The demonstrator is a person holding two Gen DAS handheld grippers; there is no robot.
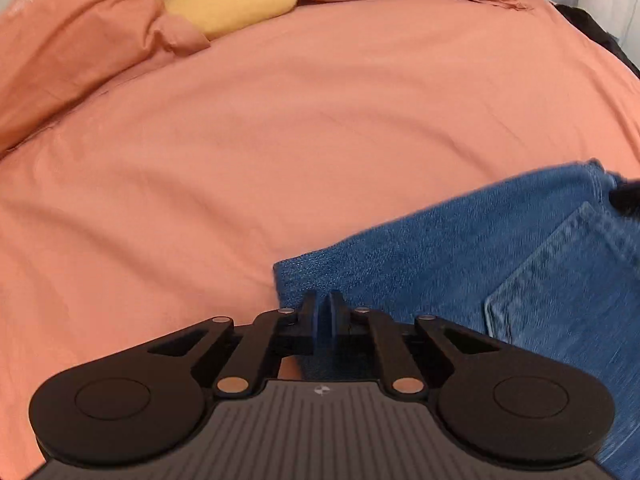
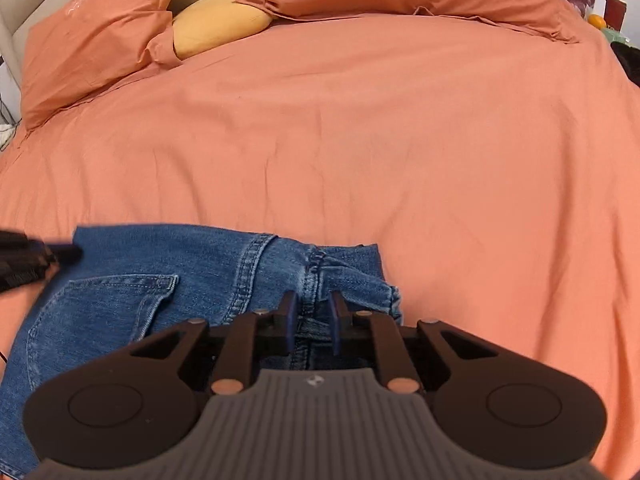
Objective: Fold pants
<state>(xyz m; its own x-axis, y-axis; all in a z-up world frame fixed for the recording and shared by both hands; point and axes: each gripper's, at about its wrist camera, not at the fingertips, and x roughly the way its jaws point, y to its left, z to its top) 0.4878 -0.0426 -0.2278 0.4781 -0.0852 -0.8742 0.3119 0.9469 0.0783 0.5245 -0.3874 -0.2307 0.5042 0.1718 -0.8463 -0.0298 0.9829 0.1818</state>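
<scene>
Blue jeans (image 2: 168,280) lie folded on the orange bed cover, back pocket (image 2: 120,300) facing up. In the left wrist view the jeans (image 1: 460,248) fill the lower right. My left gripper (image 1: 322,312) is at their near left corner, jaws almost together with a thin edge of denim pinched between them. My right gripper (image 2: 313,316) sits at the bunched seam end of the jeans, and its pads press on a thick fold of denim. Each view catches the other gripper's black tip at its edge: the right gripper (image 1: 626,196) and the left gripper (image 2: 36,258).
The orange bed cover (image 2: 400,140) spreads wide beyond the jeans. Orange pillows (image 2: 92,40) and a yellow cushion (image 2: 216,24) lie at the headboard. Small items stand on a bedside surface (image 2: 612,12) at the far right.
</scene>
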